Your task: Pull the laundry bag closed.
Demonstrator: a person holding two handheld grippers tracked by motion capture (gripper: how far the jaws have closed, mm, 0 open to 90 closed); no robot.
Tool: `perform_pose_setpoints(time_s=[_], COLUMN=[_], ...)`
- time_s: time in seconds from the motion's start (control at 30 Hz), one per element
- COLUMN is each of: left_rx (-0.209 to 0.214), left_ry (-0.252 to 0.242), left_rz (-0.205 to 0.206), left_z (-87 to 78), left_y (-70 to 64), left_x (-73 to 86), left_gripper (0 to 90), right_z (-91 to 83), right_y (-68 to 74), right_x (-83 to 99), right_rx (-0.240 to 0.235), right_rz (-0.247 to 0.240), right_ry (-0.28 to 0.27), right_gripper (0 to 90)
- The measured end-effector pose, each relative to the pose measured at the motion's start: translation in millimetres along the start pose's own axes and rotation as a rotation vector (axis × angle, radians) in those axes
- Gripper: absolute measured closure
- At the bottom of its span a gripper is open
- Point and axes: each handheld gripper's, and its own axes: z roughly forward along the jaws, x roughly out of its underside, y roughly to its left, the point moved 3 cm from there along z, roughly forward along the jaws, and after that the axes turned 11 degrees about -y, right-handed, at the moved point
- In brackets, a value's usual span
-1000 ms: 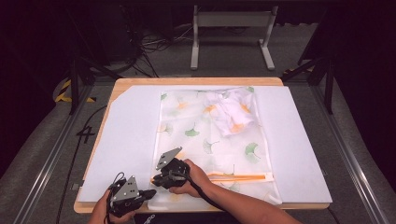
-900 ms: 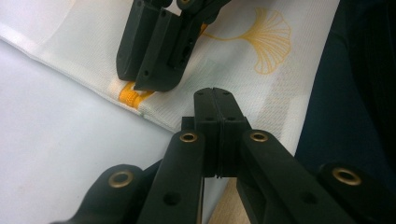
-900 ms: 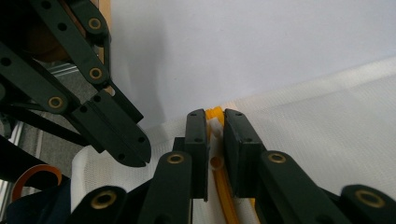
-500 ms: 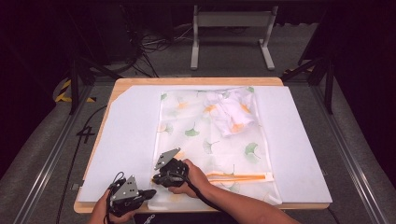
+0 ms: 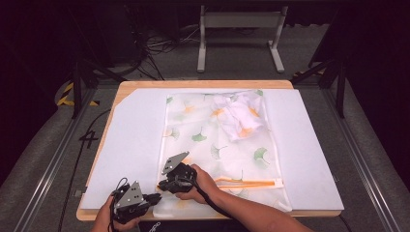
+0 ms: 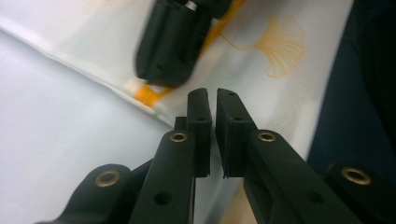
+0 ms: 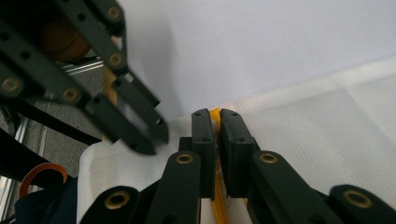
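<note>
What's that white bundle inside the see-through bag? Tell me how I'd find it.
Start at the white mat on the wooden table, then find the mesh bag printed with green and orange leaves lying along its middle. At the bag's far right corner sits a crumpled white cloth, the lone bulge in an otherwise flat bag.

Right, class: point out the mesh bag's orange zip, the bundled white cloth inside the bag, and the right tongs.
Orange zip [image 5: 249,182], high view, middle of its length.
White cloth [image 5: 240,116], high view, centre of the bundle.
Right tongs [image 7: 217,119], right gripper view, between the tips, closed on the zip.
</note>
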Motion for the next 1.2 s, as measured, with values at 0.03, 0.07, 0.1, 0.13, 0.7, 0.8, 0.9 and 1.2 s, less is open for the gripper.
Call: perform_pose_setpoints(time_s=[0.03, 0.07, 0.1, 0.13, 0.7, 0.8, 0.9, 1.2], left_rx=[-0.021, -0.033, -0.037, -0.038, -0.057, -0.055, -0.055, -0.050], left_ry=[-0.005, -0.014, -0.007, 0.003, 0.065, 0.066, 0.064, 0.061], left_rz=[0.003, -0.001, 0.000, 0.005, 0.025, 0.019, 0.019, 0.012], left_z=[-0.8, -1.3, -0.4, 0.5, 6.4, 6.4, 6.4, 6.2], left_y=[2.7, 5.4, 6.7, 7.1, 3.2, 3.7, 3.9, 4.7], left_x=[-0.7, -1.2, -1.1, -0.8, -3.2, -3.2, -3.0, -2.5], left_gripper=[86.5, 86.9, 87.0, 86.9, 90.0, 90.0, 90.0, 90.0], right_z=[-0.4, -0.5, -0.6, -0.5, -0.3, -1.3, -2.0, -3.7], right_y=[-0.1, -0.1, -0.4, -0.4, 2.5, 3.1, 3.5, 4.2], right_x=[0.0, 0.0, 0.1, 0.3, 1.9, 2.6, 2.7, 2.7], right_rx=[0.001, 0.001, -0.001, -0.005, 0.017, 0.022, 0.024, 0.040], right_rz=[-0.005, -0.004, -0.005, -0.002, -0.054, -0.056, -0.057, -0.063], right_ry=[-0.002, -0.004, -0.002, -0.007, 0.031, 0.040, 0.042, 0.057], right_gripper=[85.5, 85.5, 85.4, 85.5, 85.7, 85.7, 85.8, 85.8])
